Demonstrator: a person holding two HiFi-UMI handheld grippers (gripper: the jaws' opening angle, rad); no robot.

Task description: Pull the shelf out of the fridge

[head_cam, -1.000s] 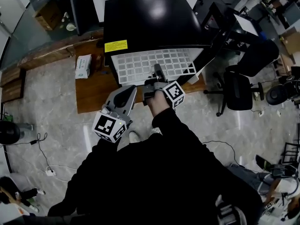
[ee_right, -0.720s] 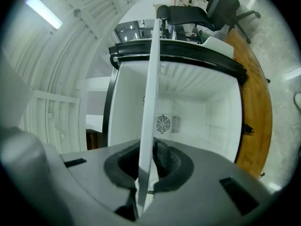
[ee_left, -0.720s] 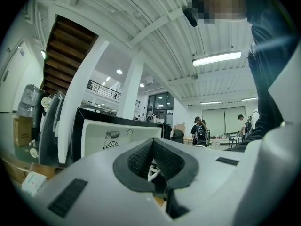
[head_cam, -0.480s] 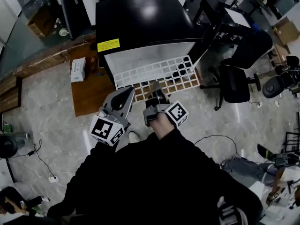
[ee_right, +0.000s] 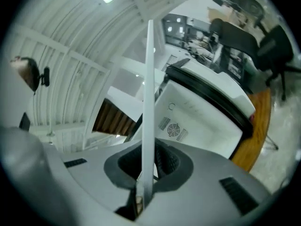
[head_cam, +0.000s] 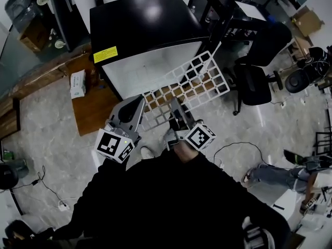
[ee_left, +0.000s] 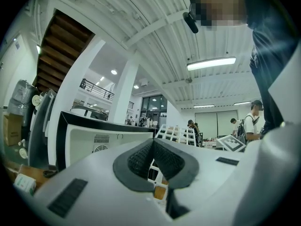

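The right tool is clamping the near edge of the white grid shelf. That pinch on the rim is letting 1 hand carry the whole panel. In the right gripper view the shelf is showing edge-on, as a thin white bar pressed between the 2 pads.

The shelf is hanging in the air in front of the black fridge, clear of its white open cavity and skewed so that its far corner is swinging out to the right. From this I judge the pull to be essentially finished (only setting the shelf down somewhere seems left).

The left tool is idling just beside the shelf's near left corner, its jaws pressed together on nothing. It is probably waiting there to steady the panel. Whether it is touching the grid I cannot tell.

Both forearms are reaching forward from the body, with both tools pointing roughly level toward the fridge and their marker cubes sitting nearest the person.
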